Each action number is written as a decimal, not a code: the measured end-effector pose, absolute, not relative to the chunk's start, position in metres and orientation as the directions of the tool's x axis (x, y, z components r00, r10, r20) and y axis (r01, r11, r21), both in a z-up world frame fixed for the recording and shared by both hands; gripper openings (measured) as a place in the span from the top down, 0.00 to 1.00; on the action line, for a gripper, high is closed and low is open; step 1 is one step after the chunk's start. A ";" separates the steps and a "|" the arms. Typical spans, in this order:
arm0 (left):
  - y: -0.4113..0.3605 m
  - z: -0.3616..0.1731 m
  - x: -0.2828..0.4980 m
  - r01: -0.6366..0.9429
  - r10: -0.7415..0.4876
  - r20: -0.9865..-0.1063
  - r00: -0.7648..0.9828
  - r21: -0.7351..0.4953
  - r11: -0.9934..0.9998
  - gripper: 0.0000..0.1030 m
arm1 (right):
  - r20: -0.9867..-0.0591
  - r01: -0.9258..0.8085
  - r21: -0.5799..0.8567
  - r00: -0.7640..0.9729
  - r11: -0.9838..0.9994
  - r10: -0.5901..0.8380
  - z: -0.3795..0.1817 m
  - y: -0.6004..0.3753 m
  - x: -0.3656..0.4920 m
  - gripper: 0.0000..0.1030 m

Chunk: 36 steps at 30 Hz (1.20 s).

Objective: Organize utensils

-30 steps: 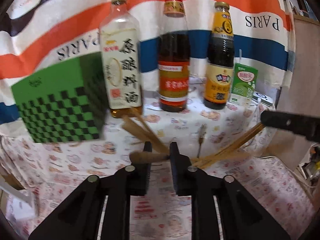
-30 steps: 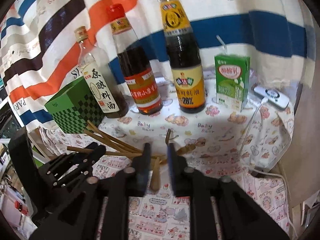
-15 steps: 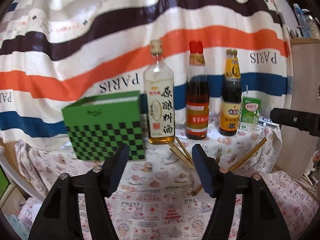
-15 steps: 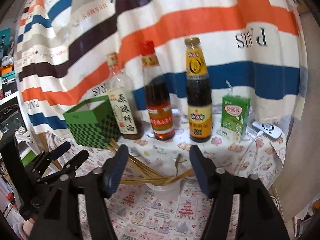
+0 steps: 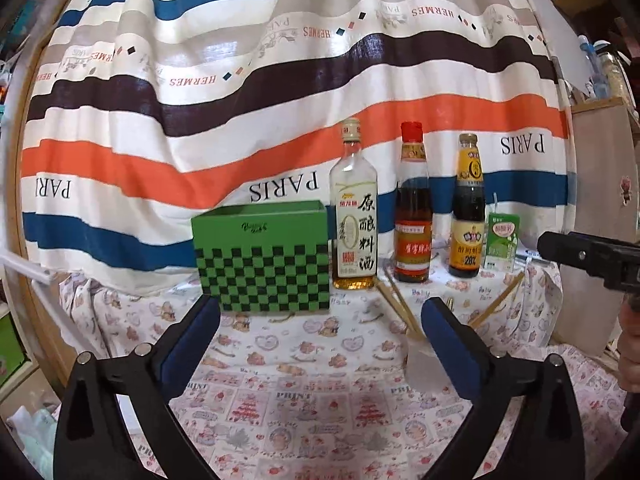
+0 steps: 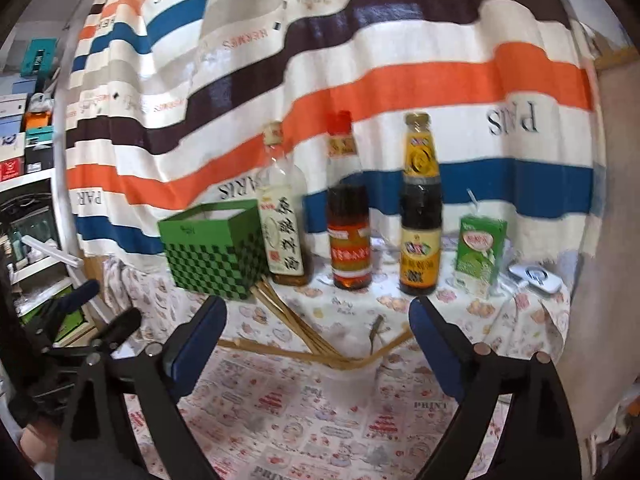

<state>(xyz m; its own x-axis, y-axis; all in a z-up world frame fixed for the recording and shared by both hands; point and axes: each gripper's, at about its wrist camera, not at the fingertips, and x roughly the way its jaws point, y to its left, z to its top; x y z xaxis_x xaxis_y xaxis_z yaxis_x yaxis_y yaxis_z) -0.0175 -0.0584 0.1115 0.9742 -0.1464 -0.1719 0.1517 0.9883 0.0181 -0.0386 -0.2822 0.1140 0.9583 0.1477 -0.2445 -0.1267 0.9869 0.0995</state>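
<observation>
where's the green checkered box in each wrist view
Left wrist view: the green checkered box stands just left of centre, beside the clear bottle.
Right wrist view: the green checkered box stands left of centre, one corner turned toward the camera, again next to the clear bottle.
Shared landmark: the red-capped bottle, second in the row of three bottles to the box's right.

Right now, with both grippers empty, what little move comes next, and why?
Probably bring the right gripper forward toward the chopsticks. They splay unevenly out of the clear cup, some tips lying on the tablecloth. Both grippers are opening with nothing between the jaws, and the left gripper sits off to the side.
</observation>
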 end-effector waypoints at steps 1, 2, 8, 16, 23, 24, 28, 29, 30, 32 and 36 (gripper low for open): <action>-0.058 0.108 -0.018 0.144 -0.138 -0.182 0.974 0.018 0.989 0.02 | -0.246 -0.126 0.121 0.957 0.985 0.152 0.108 -0.286 -0.039 0.08; -0.057 0.103 -0.019 0.137 -0.132 -0.194 0.972 0.013 0.991 0.02 | -0.250 -0.123 0.130 0.956 0.984 0.153 0.103 -0.288 -0.040 0.07; -0.054 0.081 -0.027 0.135 -0.129 -0.199 0.971 0.016 0.991 0.01 | -0.266 -0.092 0.128 0.956 0.987 0.124 0.070 -0.285 -0.043 0.04; -0.044 0.044 -0.016 0.108 -0.105 -0.288 0.952 -0.005 0.994 0.01 | -0.251 -0.101 0.066 0.961 0.993 0.115 0.035 -0.275 -0.040 0.04; -0.039 0.015 -0.008 0.058 -0.056 -0.299 0.953 -0.003 0.998 0.01 | -0.267 -0.076 0.102 0.958 0.992 0.101 0.019 -0.278 -0.031 0.00; -0.038 0.015 -0.007 0.065 -0.065 -0.308 0.949 -0.012 0.998 0.01 | -0.271 -0.068 0.098 0.958 0.993 0.092 0.017 -0.278 -0.029 0.00; -0.030 0.016 -0.011 0.040 -0.042 -0.265 0.963 -0.011 0.999 0.01 | -0.280 -0.019 0.091 0.959 0.996 0.044 0.008 -0.277 -0.022 0.00; -0.029 0.015 -0.011 0.042 -0.043 -0.264 0.964 -0.009 0.999 0.01 | -0.292 -0.008 0.083 0.956 0.997 0.032 0.006 -0.276 -0.019 0.00; -0.027 0.015 -0.012 0.042 -0.042 -0.261 0.964 -0.003 0.999 0.01 | -0.303 -0.002 0.073 0.953 0.997 0.024 0.003 -0.276 -0.017 0.00; -0.026 0.014 -0.013 0.020 -0.014 -0.240 0.971 0.025 0.999 0.01 | -0.319 0.010 0.046 0.948 0.999 0.005 -0.002 -0.273 -0.013 0.00; -0.024 0.010 -0.012 0.025 -0.018 -0.241 0.970 0.027 0.999 0.01 | -0.318 0.013 0.036 0.948 0.999 -0.001 -0.007 -0.271 -0.012 0.00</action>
